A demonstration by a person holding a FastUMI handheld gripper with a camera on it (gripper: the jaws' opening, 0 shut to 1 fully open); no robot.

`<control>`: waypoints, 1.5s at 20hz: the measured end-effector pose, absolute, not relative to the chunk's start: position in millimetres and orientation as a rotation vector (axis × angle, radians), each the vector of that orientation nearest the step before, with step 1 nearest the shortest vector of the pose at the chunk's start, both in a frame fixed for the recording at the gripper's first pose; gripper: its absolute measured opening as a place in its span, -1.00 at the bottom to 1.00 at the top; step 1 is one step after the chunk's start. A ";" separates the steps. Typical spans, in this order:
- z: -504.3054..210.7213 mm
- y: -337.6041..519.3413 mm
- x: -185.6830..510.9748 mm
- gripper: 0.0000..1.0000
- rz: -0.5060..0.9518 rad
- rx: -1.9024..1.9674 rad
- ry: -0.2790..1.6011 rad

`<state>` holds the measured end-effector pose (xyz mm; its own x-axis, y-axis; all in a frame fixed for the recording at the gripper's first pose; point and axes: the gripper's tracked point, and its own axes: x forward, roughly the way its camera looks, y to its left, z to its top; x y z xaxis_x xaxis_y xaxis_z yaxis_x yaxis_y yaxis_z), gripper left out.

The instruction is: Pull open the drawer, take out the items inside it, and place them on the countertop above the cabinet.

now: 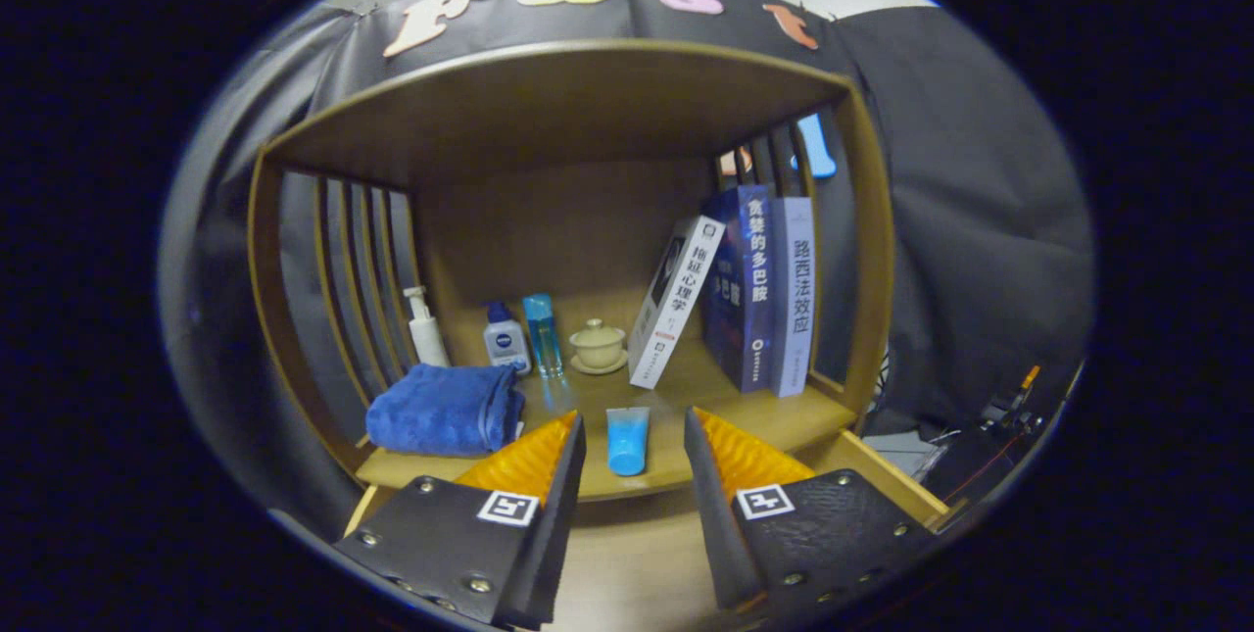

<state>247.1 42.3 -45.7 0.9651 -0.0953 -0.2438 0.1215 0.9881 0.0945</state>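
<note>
The gripper (635, 446) hangs with fingers apart over the open drawer (882, 475), a blue tube (627, 440) lying between them on the cabinet's countertop (784, 416). Beyond stand a folded blue towel (446, 409), bottles (506, 338), a lidded cup (598, 345) and three books (745, 289).

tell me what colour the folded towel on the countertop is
Blue; the towel shows clearly in the gripper view.

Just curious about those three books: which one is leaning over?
The white-spined book, leftmost, tilts against the dark blue book; the pale blue book stands upright. The fingers are open.
</note>
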 end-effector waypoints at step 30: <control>-173.1 60.7 49.7 0.99 -0.031 0.196 0.201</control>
<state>49.7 60.7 -173.1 0.9796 -0.0108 -0.2009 0.0499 0.9804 0.1906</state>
